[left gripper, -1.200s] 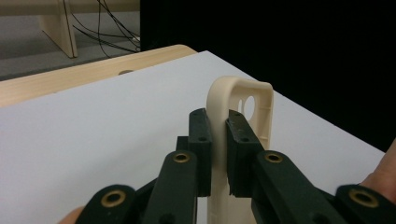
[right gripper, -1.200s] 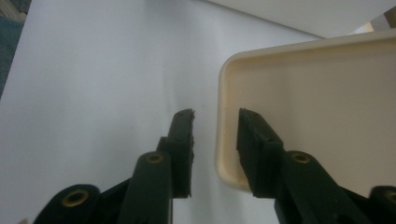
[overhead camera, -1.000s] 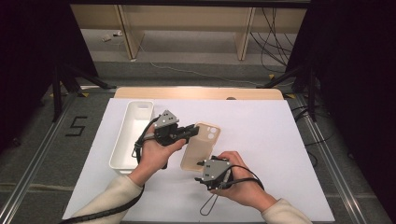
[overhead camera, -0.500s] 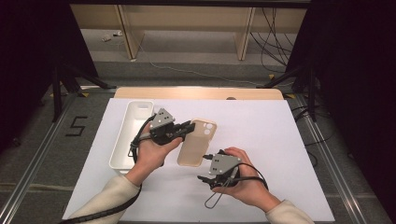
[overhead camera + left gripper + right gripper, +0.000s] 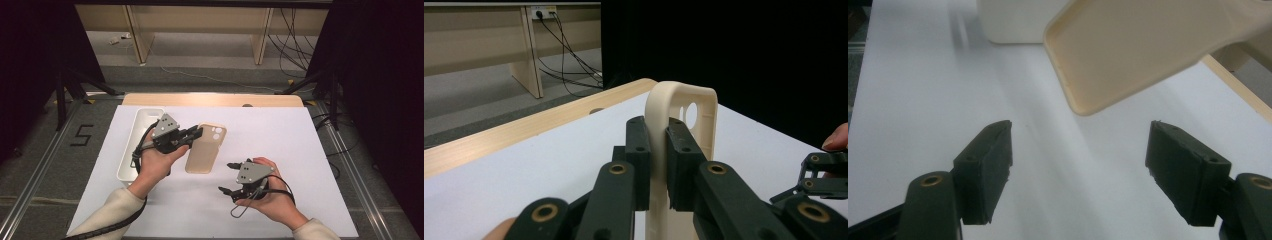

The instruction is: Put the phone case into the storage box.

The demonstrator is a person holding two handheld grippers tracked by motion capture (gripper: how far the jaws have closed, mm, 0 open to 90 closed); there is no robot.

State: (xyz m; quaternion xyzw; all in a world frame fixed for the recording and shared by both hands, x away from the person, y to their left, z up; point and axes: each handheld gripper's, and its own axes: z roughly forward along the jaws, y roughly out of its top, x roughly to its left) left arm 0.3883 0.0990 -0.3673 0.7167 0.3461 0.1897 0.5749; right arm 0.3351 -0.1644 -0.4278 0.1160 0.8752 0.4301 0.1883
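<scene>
Between left claw (image 5: 658, 165) pads: phone case (image 5: 684, 115), clamped edgewise.

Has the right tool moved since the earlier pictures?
Yes. The right tool has drawn back from the phone case, rightward and toward the table's near edge, its jaws having just opened with nothing between them.

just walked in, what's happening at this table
A person works two handheld tongs over a white table. The left tongs are shut on the edge of a beige phone case, holding it up. The right tongs have just been opening and sit apart from the case with nothing between the pads. A white tray lies at the left.
</scene>
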